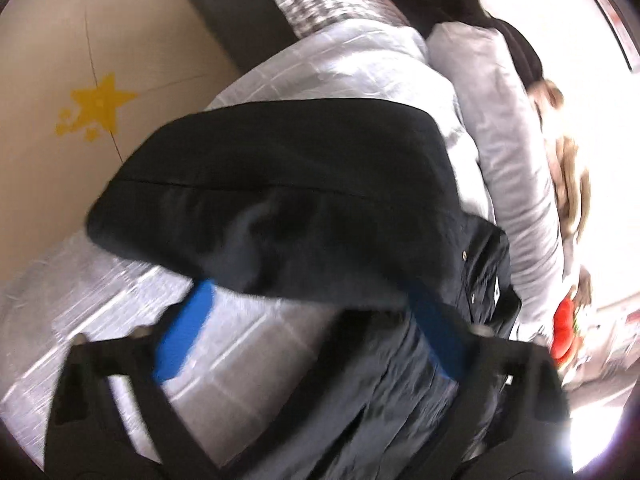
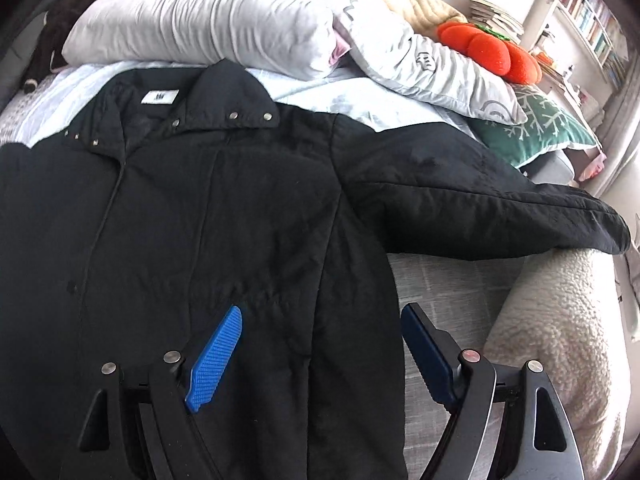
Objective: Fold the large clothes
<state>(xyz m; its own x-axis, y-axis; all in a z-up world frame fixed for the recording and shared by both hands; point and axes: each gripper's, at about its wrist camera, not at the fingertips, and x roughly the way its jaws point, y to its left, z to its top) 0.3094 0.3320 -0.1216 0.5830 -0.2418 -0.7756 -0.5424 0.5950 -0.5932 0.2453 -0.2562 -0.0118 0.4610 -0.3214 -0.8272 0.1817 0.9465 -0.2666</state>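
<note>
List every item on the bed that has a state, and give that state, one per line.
black jacket: spread flat, front up, collar open, not yet folded
jacket sleeve: stretched out sideways to the bed edge
left gripper: open, jaws over the jacket's edge
right gripper: open, over the jacket's side edge, gripping nothing
grey pillow: lying beyond the collar
orange pumpkin cushion: resting on the pillows

Bright daylight glare at right — left wrist view motion-blurred, both fisheye-warped, dark-cornered.

Jacket (image 2: 224,208) on bed (image 2: 448,280), pillows (image 2: 200,28) behind it
</note>
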